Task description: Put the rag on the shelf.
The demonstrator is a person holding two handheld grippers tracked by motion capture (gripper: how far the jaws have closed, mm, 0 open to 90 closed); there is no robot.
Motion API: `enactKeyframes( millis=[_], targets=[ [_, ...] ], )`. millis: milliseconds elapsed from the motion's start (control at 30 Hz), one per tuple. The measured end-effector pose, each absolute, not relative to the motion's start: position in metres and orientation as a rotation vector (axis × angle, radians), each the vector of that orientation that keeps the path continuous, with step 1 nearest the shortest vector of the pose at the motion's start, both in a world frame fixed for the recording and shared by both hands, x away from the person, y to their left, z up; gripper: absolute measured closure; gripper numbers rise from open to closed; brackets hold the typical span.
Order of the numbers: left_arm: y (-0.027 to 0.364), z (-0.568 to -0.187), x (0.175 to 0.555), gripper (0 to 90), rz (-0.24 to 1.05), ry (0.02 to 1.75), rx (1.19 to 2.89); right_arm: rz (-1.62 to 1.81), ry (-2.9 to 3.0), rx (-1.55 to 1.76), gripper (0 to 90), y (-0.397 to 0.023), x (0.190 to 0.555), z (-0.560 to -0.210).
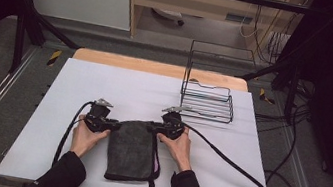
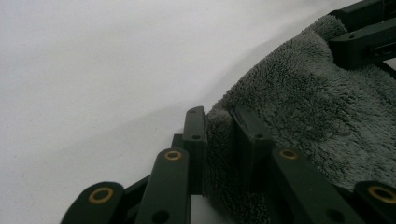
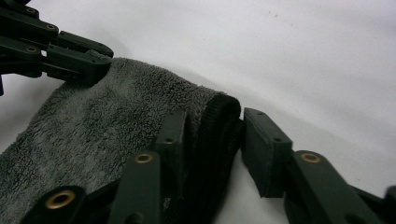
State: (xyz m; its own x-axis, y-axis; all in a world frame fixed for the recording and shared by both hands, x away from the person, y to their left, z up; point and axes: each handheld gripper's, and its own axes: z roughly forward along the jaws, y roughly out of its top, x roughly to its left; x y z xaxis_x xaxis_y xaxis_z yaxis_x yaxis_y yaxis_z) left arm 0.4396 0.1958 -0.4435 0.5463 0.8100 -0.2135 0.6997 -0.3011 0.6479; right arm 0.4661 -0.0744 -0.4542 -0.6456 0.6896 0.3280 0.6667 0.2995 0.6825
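White table (image 1: 105, 84); grey towel (image 1: 131, 149) in both tongs, no legible writing.

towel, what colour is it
Dark grey towel, clearest in the left gripper view.

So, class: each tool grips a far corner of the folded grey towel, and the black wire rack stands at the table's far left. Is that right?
Not quite. The black wire rack stands at the far right of the table, as the high view shows. The rest holds: the left tool and right tool each grip a far corner of the folded grey towel.
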Motion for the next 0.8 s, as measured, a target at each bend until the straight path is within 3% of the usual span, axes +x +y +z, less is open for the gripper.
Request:
enactKeyframes(
  millis=[233, 800],
  targets=[
    [0.200, -0.443, 0.442, 78.6, 0.152, 1.239, 2.034, 1.323, 2.545, 1.381, 78.4, -0.077, 0.470, -0.452],
    [0.206, -0.408, 0.415, 80.3, 0.258, 1.117, 1.915, 1.453, 2.442, 1.254, 79.9, -0.085, 0.444, -0.414]
  ],
)
